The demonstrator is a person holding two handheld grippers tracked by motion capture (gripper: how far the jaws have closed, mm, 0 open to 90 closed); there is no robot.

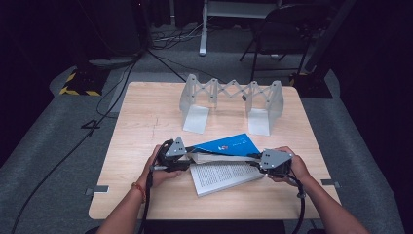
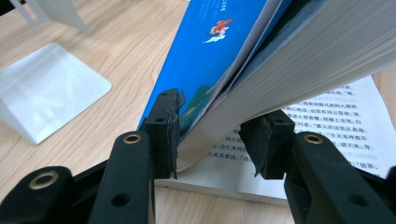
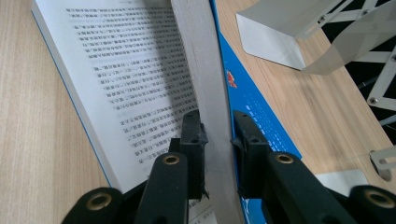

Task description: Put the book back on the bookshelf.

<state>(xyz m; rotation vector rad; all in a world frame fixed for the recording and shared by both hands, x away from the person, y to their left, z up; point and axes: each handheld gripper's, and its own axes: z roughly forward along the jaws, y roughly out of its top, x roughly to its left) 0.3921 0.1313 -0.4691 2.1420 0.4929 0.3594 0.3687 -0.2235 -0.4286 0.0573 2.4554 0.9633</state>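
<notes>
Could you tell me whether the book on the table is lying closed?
No, the book lies open, printed pages facing up, while a thick block of pages and the blue cover are lifted above them.

book (image 2: 299,56) top edge: cut off in left gripper view | page print (image 1: 221,174): unreadably small in high view

Book (image 1: 225,161): blue cover, white pages, black print; light wood-grain table (image 1: 146,122); black grippers.
</notes>
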